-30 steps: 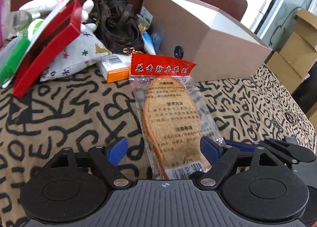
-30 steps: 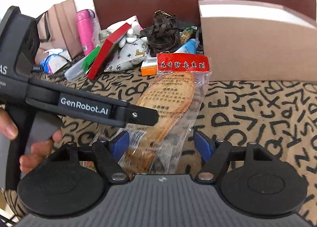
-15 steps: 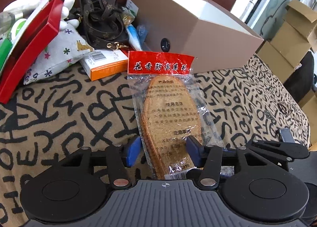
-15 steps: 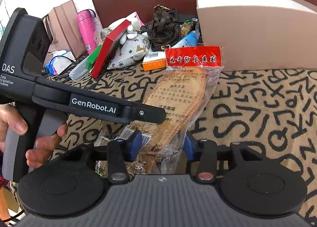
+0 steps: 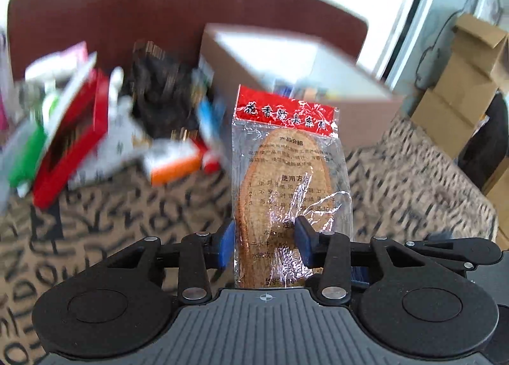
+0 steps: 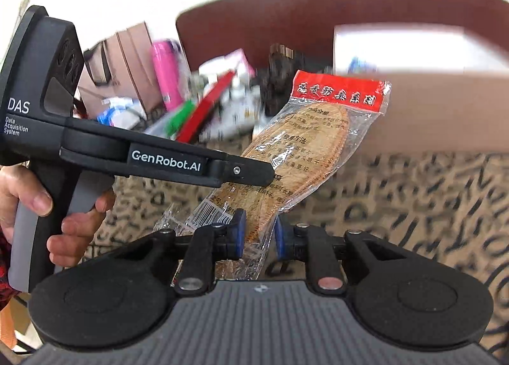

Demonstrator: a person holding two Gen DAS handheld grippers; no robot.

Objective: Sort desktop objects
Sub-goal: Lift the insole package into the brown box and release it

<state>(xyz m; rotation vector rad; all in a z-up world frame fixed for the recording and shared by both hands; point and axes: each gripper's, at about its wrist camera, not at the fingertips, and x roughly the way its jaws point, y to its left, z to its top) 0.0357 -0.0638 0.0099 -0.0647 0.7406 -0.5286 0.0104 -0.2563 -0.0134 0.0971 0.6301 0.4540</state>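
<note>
2 grippers clamped on 1 packet of insoles [image 5: 288, 193], lifted clear of the patterned tablecloth [image 5: 413, 180]. Left gripper [image 5: 264, 242]: jaws clenched across the heel end, blue pads pressing both sides of the plastic wrap. Right gripper [image 6: 258, 234]: jaws clenched on the lower edge of the same packet, near the barcode label. Double grip judged necessary because of the thin, slippery, floppy wrap; red header card [image 6: 337, 93] kept uppermost and pointed toward the open cardboard box [image 5: 286, 59]. Box judged to be the sorting destination, with some items visible inside. Unsorted heap at left: red case [image 5: 71, 139], orange-and-white carton [image 5: 175, 163], dark strap bundle [image 5: 159, 94]. Background blurred, so finer detail unreadable. Risk: wrap slipping or tearing under uneven pull between both grippers.
</note>
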